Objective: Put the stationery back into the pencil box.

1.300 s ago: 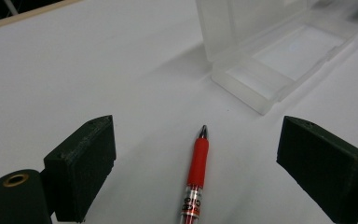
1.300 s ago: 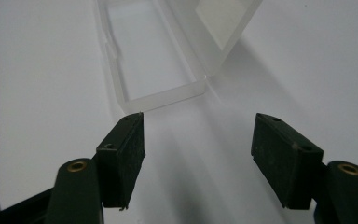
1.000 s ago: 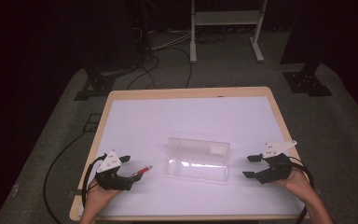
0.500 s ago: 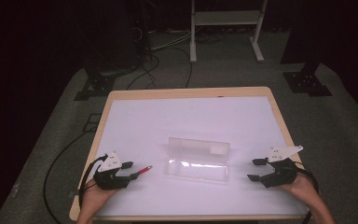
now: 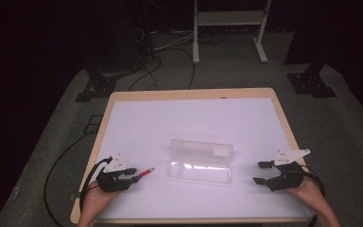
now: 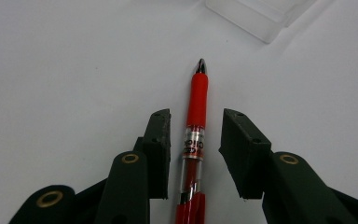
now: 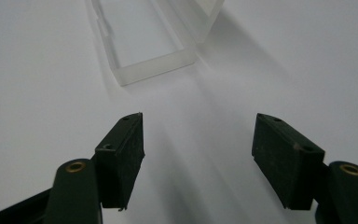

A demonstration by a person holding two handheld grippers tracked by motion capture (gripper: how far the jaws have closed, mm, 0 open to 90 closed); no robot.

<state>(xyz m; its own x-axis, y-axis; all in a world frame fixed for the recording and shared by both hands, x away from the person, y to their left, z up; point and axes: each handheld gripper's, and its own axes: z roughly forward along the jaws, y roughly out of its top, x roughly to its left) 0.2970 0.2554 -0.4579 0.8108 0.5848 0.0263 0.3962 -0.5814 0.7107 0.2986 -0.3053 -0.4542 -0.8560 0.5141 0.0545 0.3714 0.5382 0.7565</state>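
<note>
1. Left gripper [image 5: 137, 176] low in the lower left of the high view, on the white table top [image 5: 189, 123], held by a hand [image 5: 94, 203] entering from the bottom edge.
2. Red pen [image 5: 145, 172] lying flat on the table, tip pointing toward the middle of the frame, rear end between the left gripper's jaws.
3. In the left gripper view, red pen [image 6: 195, 140] running up the centre of the frame, silver tip near the upper middle, clear barrel section with printed lettering level with the pads.
4. Left jaws just been closing in on the pen; left pad nearly against the barrel, a visible gap on the right side, so not yet clamped and best called open around the pen.
5. Clear plastic case [image 5: 200, 163] open in the lower middle of the high view, just right of the pen tip and apart from it; lid standing behind the tray.
6. Corner of the same case [image 6: 256, 16] in the upper right of the left gripper view.
7. Right gripper [image 5: 261, 173] in the lower right of the high view, jaws wide apart, nothing between them, pointing toward the case.
8. In the right gripper view, the case's end [image 7: 144, 51] in the upper left, bare table between the jaws.
</note>
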